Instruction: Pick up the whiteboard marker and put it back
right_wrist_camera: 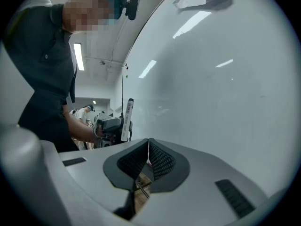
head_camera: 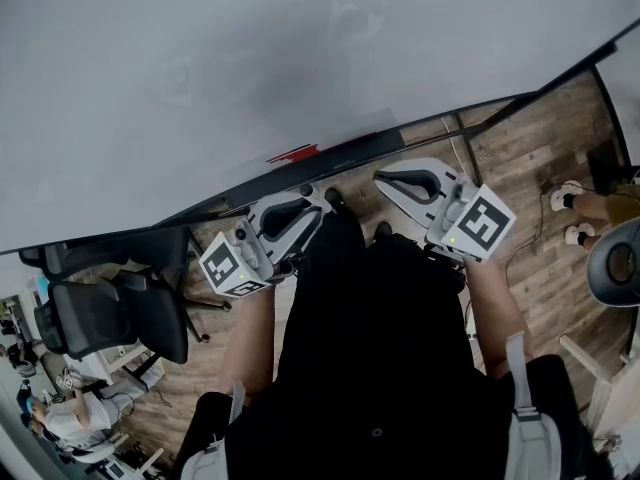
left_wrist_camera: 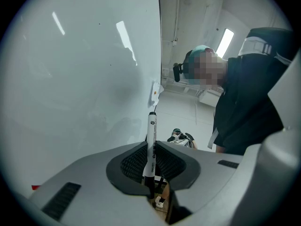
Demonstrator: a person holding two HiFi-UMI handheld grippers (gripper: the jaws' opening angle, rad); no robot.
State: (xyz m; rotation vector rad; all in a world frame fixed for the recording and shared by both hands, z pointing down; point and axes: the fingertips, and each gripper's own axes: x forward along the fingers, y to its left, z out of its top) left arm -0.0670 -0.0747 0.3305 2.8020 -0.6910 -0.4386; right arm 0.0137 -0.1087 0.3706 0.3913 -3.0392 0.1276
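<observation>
Bright, even indoor light fills all three views. In the left gripper view a ceiling light (left_wrist_camera: 225,41) glows at upper right, and pale streaks of glare cross the whiteboard (left_wrist_camera: 80,79) at upper left. The right gripper view shows similar streaks at upper right. Both gripper views bend strongly toward black corners. The whiteboard marker (left_wrist_camera: 151,145) is sharp, the bottom foreground soft. In the head view the board looks dull grey, its edge curved.

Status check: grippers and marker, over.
Left gripper shut on the whiteboard marker, held upright. Right gripper shut, empty. Whiteboard close beside both; red item on its ledge, nothing seen blocking.
</observation>
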